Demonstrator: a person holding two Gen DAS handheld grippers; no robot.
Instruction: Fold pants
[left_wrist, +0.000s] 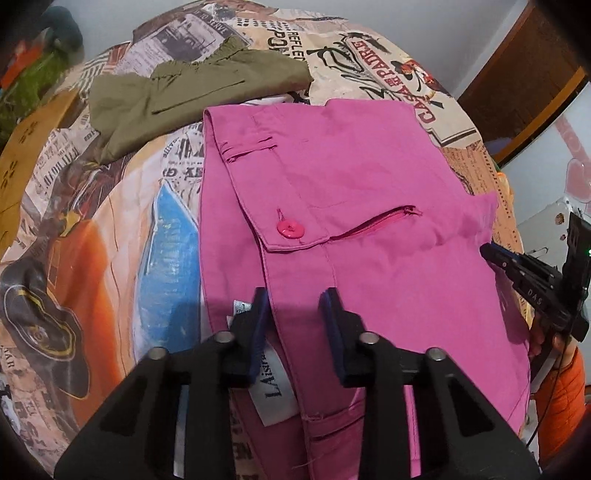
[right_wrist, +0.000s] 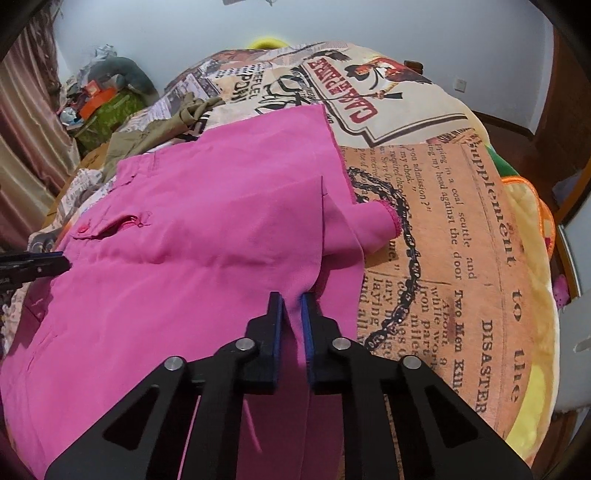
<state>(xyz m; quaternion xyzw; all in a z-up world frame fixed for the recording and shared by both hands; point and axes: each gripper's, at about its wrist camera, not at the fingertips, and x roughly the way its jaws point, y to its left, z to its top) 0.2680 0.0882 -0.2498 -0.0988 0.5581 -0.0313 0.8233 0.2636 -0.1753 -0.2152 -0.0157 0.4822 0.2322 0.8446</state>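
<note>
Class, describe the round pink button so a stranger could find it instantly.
Start at the newspaper-print blanket covering the bed, then find the bright pink cotton pants spread across it. The round pink plastic button sits on the corner of the waistband flap, just left of the pink zipper; it alone is glossy and round.

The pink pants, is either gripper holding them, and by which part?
Both. The left gripper pinches the pink pants at the waistband; the right gripper pinches a fabric ridge near their right edge.
</note>
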